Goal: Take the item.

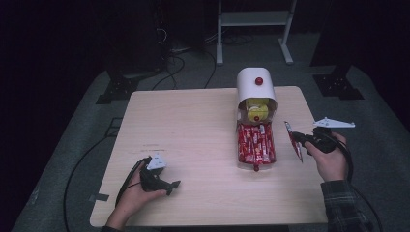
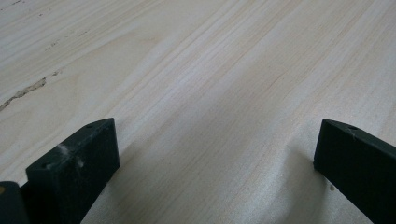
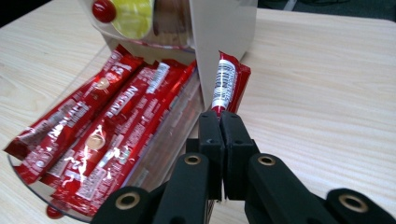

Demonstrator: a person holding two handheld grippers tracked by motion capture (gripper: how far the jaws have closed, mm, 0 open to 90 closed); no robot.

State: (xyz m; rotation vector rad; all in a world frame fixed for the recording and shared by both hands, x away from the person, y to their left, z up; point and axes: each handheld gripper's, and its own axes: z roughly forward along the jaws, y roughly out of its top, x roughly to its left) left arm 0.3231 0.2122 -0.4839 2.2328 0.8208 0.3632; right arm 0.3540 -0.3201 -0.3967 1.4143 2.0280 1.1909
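A white dispenser with a red knob stands at the table's far right-centre. Its clear tray holds several red stick packets. My right gripper is just right of the tray, shut on one red stick packet. In the right gripper view that packet sticks up from between the closed jaws, beside the dispenser wall. My left gripper rests low over the near-left table, its jaws wide apart over bare wood with nothing between them.
The wooden table has open surface between the two hands. A white stand and cables lie on the floor behind the table. The table's right edge runs close to my right hand.
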